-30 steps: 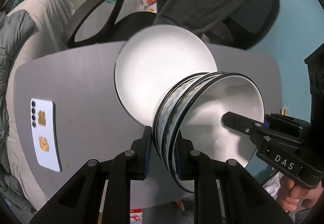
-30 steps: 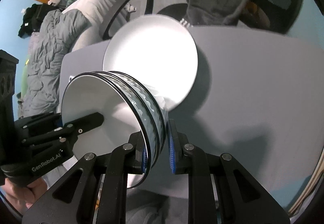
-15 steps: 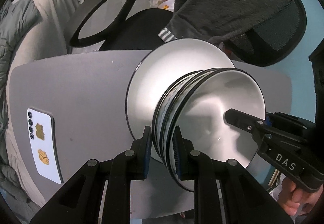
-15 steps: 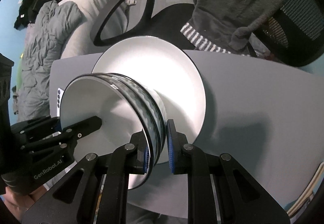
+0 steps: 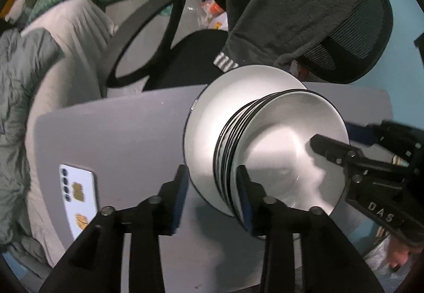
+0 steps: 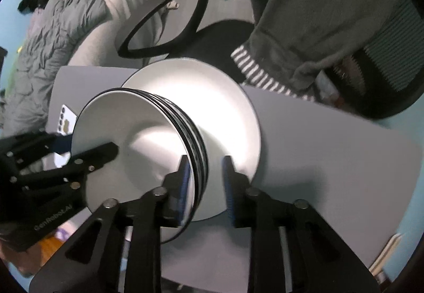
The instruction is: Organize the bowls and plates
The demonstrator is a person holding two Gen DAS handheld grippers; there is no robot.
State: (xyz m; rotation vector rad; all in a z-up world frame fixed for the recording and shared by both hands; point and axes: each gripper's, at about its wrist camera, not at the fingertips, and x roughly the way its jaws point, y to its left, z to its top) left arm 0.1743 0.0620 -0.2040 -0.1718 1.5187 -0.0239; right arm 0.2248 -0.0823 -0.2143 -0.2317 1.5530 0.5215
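Bowls, white with dark rims and nested in a stack, sit on a white plate at the far side of a grey table. Left gripper and right gripper straddle opposite rims, their jaws opening, pads released from the bowls. A white phone lies at the table's left.

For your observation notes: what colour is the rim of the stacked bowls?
Black, edging the stacked white bowls; clearest in the left wrist view.
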